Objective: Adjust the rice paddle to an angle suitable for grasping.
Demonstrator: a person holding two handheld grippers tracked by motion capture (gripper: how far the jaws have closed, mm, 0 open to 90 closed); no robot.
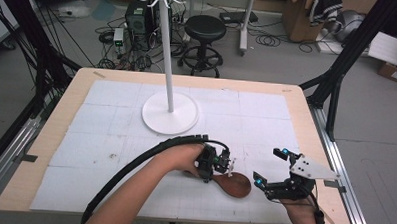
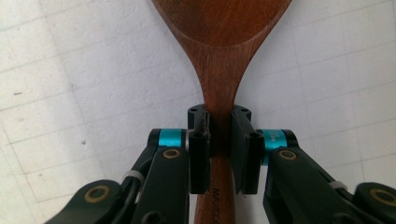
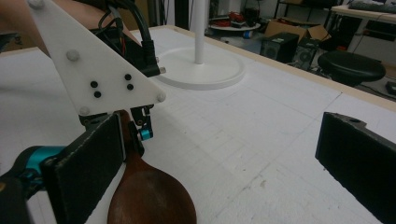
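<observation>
- Nearest the viewer in the high view, at about five o'clock on the bench (image 1: 55, 137), the right tongs (image 1: 270, 167) rest low over the white gridded mat, held in a hand that enters from the bottom edge.
- Their jaws stand wide apart with nothing between them; the right gripper view shows one dark pad at each side and bare mat in the gap.
- Just beside them, toward nine o'clock, lies a dark wooden spoon (image 1: 232, 184), its rounded bowl flat on the mat and pointing toward the right tongs without touching them.
- The left tongs (image 1: 231, 167) are clamped on the spoon's narrow neck; the left gripper view shows both pads pressed against the wood, with the bowl spreading out beyond them.
- The person's left forearm and a black ribbed cable run from six o'clock up to these tongs.
- Farther off, near the bench's centre toward twelve o'clock, stands a white stand (image 1: 170, 113) with a round base and a tall thin pole, well apart from the spoon.
- Beyond the bench, on the floor at twelve o'clock, is a black stool (image 1: 205, 28).
</observation>
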